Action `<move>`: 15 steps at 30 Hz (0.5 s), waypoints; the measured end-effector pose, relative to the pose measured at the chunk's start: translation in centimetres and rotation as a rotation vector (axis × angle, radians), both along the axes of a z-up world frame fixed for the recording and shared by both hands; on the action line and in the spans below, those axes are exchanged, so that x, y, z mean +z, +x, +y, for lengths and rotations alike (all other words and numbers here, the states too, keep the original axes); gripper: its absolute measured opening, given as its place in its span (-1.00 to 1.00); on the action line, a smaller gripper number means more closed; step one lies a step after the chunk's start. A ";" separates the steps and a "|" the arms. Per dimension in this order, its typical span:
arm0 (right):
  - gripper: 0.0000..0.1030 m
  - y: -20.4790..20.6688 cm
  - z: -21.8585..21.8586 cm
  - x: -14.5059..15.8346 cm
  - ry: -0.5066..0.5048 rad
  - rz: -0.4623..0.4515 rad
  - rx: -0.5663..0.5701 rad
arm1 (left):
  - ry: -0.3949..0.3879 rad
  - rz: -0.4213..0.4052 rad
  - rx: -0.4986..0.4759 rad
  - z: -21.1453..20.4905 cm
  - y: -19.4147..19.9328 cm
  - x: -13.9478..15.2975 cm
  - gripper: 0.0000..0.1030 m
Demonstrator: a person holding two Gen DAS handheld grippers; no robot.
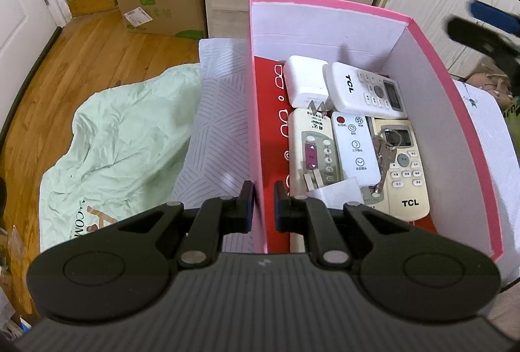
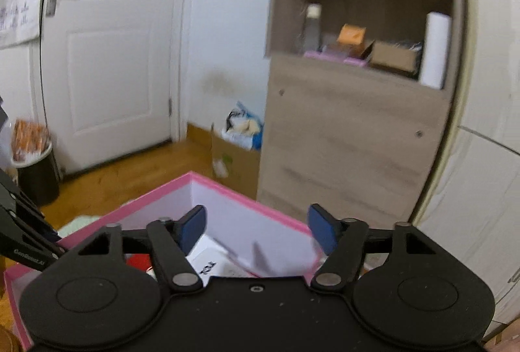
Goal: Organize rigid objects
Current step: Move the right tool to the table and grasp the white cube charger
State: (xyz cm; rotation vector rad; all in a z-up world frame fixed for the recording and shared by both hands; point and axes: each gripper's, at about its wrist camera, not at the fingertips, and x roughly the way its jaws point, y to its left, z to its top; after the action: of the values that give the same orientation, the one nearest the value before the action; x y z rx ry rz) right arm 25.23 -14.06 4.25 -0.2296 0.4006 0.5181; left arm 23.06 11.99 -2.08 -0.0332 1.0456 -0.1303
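Left wrist view: left tongs [image 1: 264, 202] pinch the pink box [image 1: 455, 111] wall — remotes [image 1: 364, 89], chargers [image 1: 305, 85], keys [image 1: 385, 154] already inside; right tongs [image 2: 256, 230] wide, empty.

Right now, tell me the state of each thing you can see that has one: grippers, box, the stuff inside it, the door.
Left gripper: shut on pink box wall.
Right gripper: open, empty, above the box.
Pink box: lidless, partly filled.
Four remotes, e.g.: lying flat in the box.
Keys: resting on a remote.
White charger: in the box, unplugged.
Door: closed.
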 end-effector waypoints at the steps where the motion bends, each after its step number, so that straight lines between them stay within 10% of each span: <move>1: 0.76 0.3 -0.6 0.2 0.001 0.012 -0.012 | 0.001 0.000 0.001 0.0 0.0 0.0 -0.82; 15: 0.75 3.0 -10.3 -3.2 0.113 0.313 -0.233 | 0.021 0.004 0.012 -0.4 0.0 0.1 -0.82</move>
State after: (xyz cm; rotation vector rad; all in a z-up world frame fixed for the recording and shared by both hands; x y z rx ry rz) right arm 28.27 -24.35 1.07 0.0095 0.6921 0.3449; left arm 23.07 11.60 -1.98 -0.0202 1.0506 -0.1084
